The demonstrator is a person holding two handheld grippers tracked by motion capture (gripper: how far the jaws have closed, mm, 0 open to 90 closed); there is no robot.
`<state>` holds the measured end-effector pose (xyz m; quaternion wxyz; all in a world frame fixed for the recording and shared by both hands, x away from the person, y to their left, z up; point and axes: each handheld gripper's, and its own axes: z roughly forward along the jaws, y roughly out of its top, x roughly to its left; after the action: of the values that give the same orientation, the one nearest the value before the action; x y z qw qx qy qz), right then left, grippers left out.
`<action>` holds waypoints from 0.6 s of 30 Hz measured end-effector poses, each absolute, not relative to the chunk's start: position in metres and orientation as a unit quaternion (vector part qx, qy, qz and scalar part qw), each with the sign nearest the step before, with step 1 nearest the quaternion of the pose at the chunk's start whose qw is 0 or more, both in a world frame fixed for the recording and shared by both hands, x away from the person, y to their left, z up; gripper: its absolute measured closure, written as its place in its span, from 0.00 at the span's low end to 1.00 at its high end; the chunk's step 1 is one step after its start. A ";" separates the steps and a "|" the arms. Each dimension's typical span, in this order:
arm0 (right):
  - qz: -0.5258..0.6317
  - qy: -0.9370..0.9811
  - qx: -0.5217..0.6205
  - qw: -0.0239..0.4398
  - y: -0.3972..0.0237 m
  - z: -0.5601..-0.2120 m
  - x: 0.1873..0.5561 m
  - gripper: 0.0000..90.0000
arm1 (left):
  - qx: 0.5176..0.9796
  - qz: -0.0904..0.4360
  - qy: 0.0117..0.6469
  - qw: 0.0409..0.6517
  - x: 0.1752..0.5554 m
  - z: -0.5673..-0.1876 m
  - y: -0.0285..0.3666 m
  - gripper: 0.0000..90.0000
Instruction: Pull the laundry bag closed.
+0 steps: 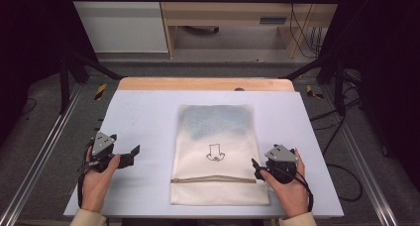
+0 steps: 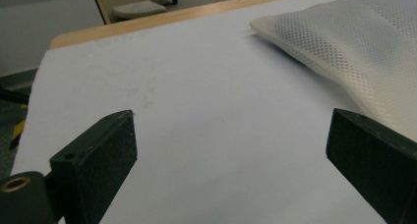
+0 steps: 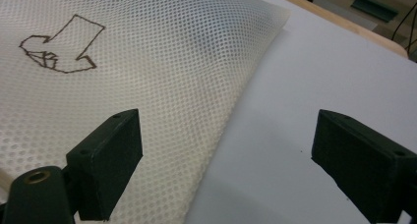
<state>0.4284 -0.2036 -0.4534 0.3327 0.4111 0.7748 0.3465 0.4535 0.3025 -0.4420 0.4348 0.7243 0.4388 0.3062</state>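
Note:
A cream mesh bag point(image 1: 216, 151) lies flat in the middle of the table, with a drawn arrow point(image 1: 215, 152) on it and a closed zipper point(image 1: 213, 180) across its near end. My left gripper point(image 1: 132, 155) rests on the sheet well left of the bag, jaws open with nothing between them. In the left gripper view point(image 2: 231, 135) the bag point(image 2: 354, 42) lies off to the right. My right gripper point(image 1: 255, 169) sits at the bag's right edge near the zipper, open. In the right gripper view point(image 3: 226, 135) the bag's edge point(image 3: 123, 47) runs between the jaws without touching them.
A pale sheet point(image 1: 148, 117) covers the table, with a wooden strip point(image 1: 205, 84) along its far edge. Metal frame rails point(image 1: 44, 151) run down both sides. Cables point(image 1: 341, 181) lie on the floor to the right.

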 end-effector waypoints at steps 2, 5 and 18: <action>0.346 0.778 0.410 0.327 -0.199 -0.452 0.427 0.14 | 0.722 0.319 0.432 0.436 0.446 -0.437 0.300 0.06; 0.345 0.785 0.399 0.325 -0.190 -0.448 0.426 0.14 | 0.717 0.334 0.426 0.439 0.435 -0.432 0.296 0.06; 0.343 0.837 0.325 0.277 -0.138 -0.429 0.426 0.34 | 0.744 0.327 0.414 0.410 0.419 -0.441 0.290 0.07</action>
<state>0.4259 -0.1376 -0.4288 0.2765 0.3249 0.8367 0.3434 0.4192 0.2895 -0.4413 0.4101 0.7440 0.4135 0.3275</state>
